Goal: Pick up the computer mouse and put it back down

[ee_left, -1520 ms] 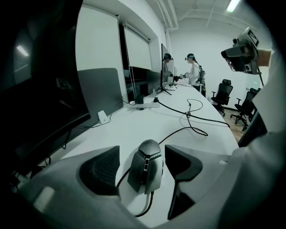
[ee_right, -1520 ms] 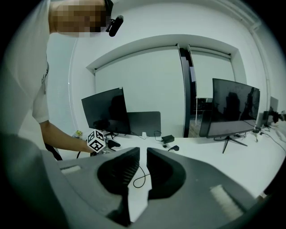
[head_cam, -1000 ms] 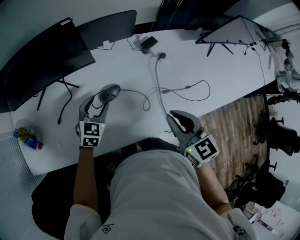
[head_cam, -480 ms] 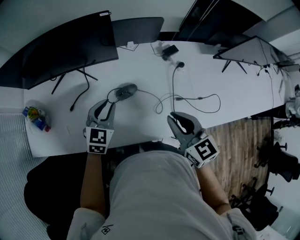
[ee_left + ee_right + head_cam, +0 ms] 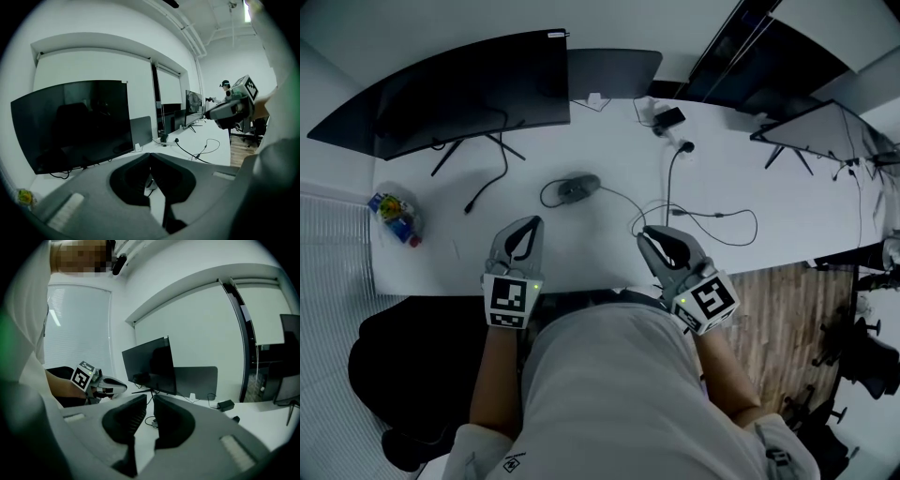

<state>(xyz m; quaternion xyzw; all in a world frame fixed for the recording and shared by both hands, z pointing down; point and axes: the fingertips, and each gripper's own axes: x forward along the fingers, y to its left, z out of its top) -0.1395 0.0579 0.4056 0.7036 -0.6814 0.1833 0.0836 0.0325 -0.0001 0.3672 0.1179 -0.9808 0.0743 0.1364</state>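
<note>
The grey computer mouse lies on the white desk, its cable curling off to the right. My left gripper hovers near the desk's front edge, short of the mouse and to its left. Its jaws are shut with nothing between them, and the tips meet in the left gripper view. My right gripper hangs over the front edge to the right of the mouse. It is shut and empty, with only a thin slit between its pads.
A curved black monitor stands at the back left, a dark panel behind the mouse, and another screen at the far right. Cables and a power adapter lie right of centre. A colourful packet sits at the left edge.
The left gripper, earlier open around the mouse, has drawn back toward the person and closed empty. The mouse stays on the desk. The right gripper has shifted only slightly.
</note>
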